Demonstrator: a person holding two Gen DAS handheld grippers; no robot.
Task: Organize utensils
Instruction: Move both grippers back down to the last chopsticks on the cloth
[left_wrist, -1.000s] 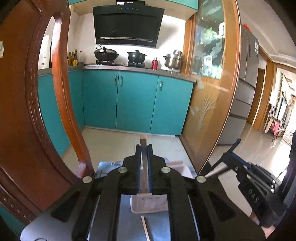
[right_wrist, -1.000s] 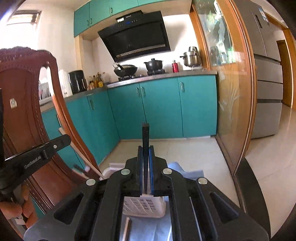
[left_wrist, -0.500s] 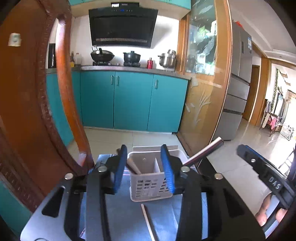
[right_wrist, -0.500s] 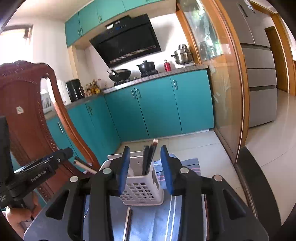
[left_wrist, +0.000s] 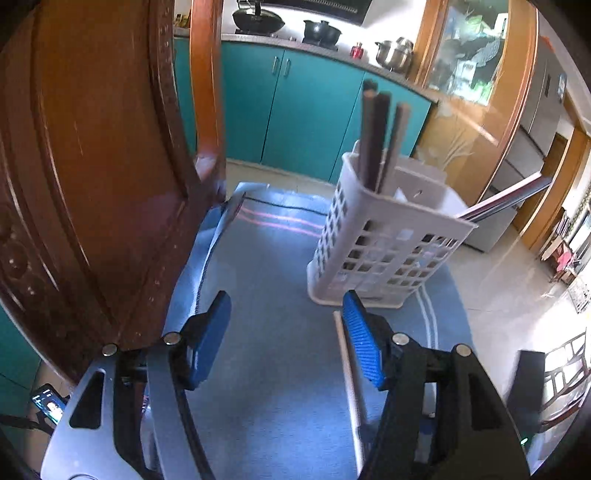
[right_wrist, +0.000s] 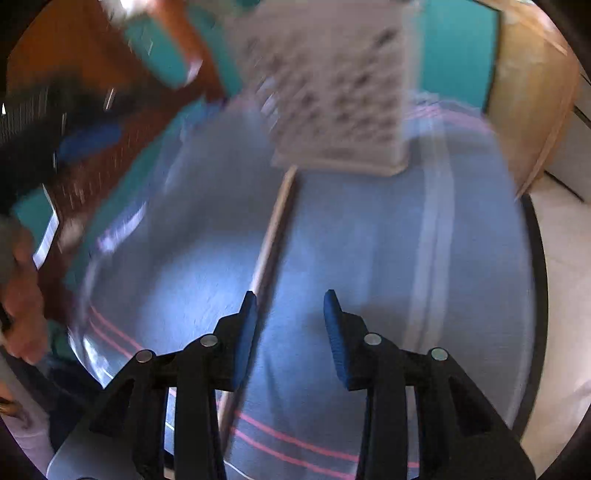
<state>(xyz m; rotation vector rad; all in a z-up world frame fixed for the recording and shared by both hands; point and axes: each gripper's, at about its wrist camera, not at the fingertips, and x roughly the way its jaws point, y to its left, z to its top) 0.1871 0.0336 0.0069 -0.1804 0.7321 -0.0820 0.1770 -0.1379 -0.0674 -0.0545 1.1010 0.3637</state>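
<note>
Your white utensil basket (left_wrist: 384, 236) stands near the far edge of the blue striped cloth (left_wrist: 273, 369) that covers the tabletop, now with three dark chopsticks (left_wrist: 376, 136) upright in its left compartment and a metallic pair (left_wrist: 506, 199) leaning out over its right rim; a second ago you were still pinching those in shut grippers. One pale chopstick (left_wrist: 351, 376) lies on the cloth just in front of the basket. Your left gripper (left_wrist: 286, 314) has just been opening and stands wide, empty, lower over the cloth than before. Your right gripper (right_wrist: 290, 306), blurred, has also just parted and holds nothing, the pale chopstick (right_wrist: 271, 236) just beside its left finger. A carved wooden chair back (left_wrist: 92, 166) crowds the cloth's left edge.
</note>
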